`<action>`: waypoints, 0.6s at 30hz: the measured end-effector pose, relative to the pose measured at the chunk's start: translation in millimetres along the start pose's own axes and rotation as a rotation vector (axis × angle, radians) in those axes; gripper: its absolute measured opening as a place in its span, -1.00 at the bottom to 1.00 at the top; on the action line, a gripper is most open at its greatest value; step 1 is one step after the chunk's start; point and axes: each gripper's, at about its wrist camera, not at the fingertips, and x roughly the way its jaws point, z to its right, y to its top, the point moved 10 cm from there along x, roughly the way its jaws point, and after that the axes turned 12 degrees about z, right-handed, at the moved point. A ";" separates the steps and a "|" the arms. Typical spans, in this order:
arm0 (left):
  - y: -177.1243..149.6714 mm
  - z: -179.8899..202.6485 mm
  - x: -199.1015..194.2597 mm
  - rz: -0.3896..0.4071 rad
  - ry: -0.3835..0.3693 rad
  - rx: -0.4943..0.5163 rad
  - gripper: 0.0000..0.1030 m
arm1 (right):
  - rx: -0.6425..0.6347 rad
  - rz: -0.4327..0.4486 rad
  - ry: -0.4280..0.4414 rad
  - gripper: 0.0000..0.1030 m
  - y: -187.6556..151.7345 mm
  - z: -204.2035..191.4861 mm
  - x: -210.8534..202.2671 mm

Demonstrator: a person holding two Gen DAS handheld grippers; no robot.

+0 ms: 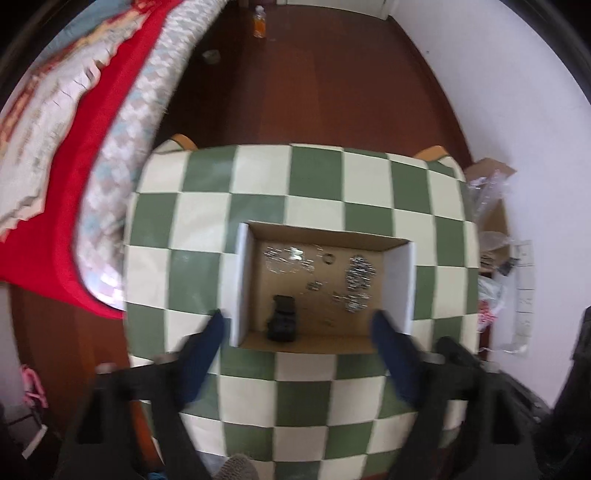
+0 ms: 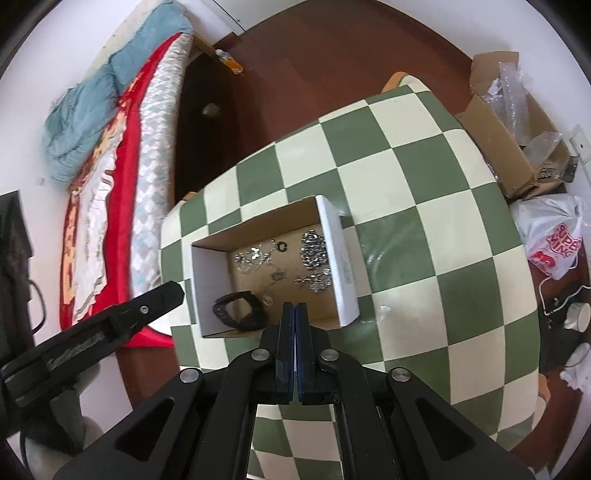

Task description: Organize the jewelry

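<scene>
An open cardboard box (image 1: 397,288) (image 2: 341,266) stands on a green-and-cream checkered table (image 1: 295,398) (image 2: 424,221). Inside lie silver chains and pieces (image 1: 358,275) (image 2: 314,247), a small dark ring (image 1: 328,259) (image 2: 282,246) and a black watch or bracelet (image 1: 282,319) (image 2: 240,310). My left gripper (image 1: 301,325) is open, its blue fingers spread above the box's near corners. My right gripper (image 2: 294,314) is shut and empty, its tips over the box's near edge. The left gripper's body shows in the right wrist view (image 2: 147,306), left of the box.
A bed with a red blanket (image 1: 55,184) (image 2: 122,206) lies to the left. Cardboard boxes with plastic wrap (image 2: 509,122) (image 1: 487,192) and a white bag (image 2: 554,243) sit on the floor to the right. A bottle (image 1: 259,22) stands on the wooden floor beyond.
</scene>
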 end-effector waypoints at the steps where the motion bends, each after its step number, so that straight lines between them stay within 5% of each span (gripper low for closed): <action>1: 0.4 -2.1 -0.6 0.006 0.021 0.014 0.78 | -0.007 -0.001 -0.012 -0.96 0.7 0.7 0.8; 3: -0.9 -8.6 -0.8 0.010 0.068 0.032 0.96 | -0.029 -0.010 -0.054 -0.74 0.6 3.9 2.4; 5: -2.1 -16.0 -1.1 0.017 0.110 0.041 0.97 | -0.061 -0.016 -0.096 -0.07 0.4 6.5 3.5; 8: -4.5 -27.0 -1.1 0.027 0.148 0.040 0.98 | -0.108 -0.012 -0.162 0.56 0.2 9.5 2.4; 11: -9.1 -38.4 -1.1 0.028 0.170 0.023 0.99 | -0.152 -0.010 -0.224 0.82 -1.4 12.7 1.4; 18: -13.0 -52.9 -8.9 0.063 0.186 0.001 1.00 | -0.201 0.022 -0.288 0.97 -1.0 12.7 -6.7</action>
